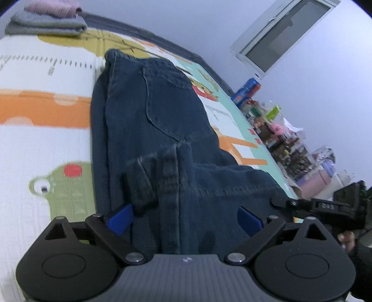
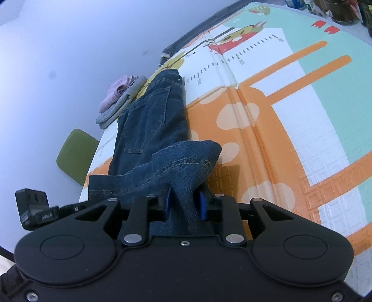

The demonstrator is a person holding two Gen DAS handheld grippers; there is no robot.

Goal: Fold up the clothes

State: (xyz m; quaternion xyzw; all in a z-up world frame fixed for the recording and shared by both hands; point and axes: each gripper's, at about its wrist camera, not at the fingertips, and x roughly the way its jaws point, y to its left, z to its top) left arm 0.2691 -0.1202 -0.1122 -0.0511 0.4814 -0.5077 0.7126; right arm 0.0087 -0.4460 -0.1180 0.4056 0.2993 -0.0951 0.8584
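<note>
Pale walls w/ a window (image 1: 283, 32) back a printed play mat (image 2: 290, 120) (orange, mint, white, cartoon animals) that carries the clothes. Dark blue jeans (image 1: 148, 130) lie along the mat, long axis running from the near edge, by both grippers, toward the far edge; waistband end points away, hem end near the cameras. In the right wrist view the jeans sit close to the mat's left edge, and the hem end rises off the mat in a bunched fold.

Left gripper (image 1: 186, 218): jaws spread wide, blue pads on either side of the denim w/o pressing it; cloth lies between them. Right gripper (image 2: 186, 204): jaws narrow, blue pads on both sides of a gathered wad of hem; whether they press it firmly cannot be told, though the fold stands lifted from there.

Folded stack (image 1: 48, 18), pink over grey, rests at the far corner of the mat beyond the waistband. Cluttered shelves (image 1: 286, 139) stand past the mat's right edge (left wrist view). Green pad (image 2: 75, 155) shows off the mat's left edge.
</note>
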